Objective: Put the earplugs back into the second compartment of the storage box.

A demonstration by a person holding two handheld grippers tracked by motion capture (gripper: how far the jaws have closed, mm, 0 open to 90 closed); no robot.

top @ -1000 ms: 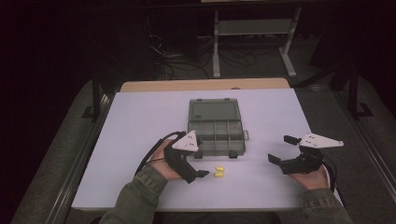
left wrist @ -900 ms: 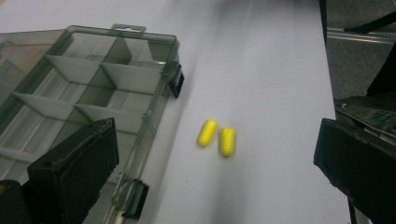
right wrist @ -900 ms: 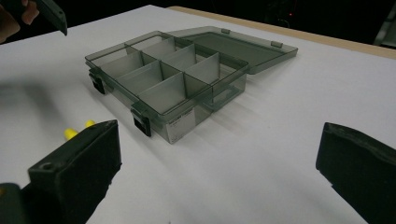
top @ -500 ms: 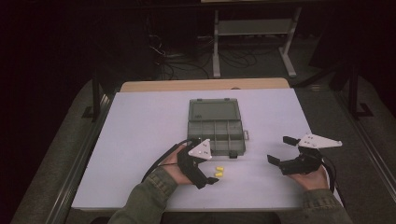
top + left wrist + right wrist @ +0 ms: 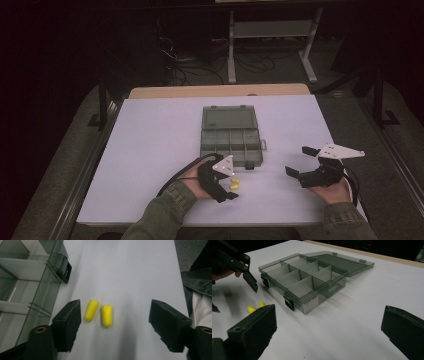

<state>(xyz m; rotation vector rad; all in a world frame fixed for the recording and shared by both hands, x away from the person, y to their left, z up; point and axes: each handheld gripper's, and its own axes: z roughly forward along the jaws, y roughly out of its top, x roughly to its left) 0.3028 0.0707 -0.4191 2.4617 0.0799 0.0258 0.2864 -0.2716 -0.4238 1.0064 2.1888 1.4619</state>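
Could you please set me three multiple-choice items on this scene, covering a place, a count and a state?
1. Where do the earplugs lie?
A. in the box
B. on the table, between the left tongs' jaws
C. on the lid

2. How many earplugs are there?
A. one
B. two
C. four

3. How is the box?
A. lid open
B. lid shut
C. upside down

Answers:
1 B: the left gripper view shows them on the white table, the left tongs open around them and closing in.
2 B: two yellow ones side by side.
3 A: its lid lies flat behind it.
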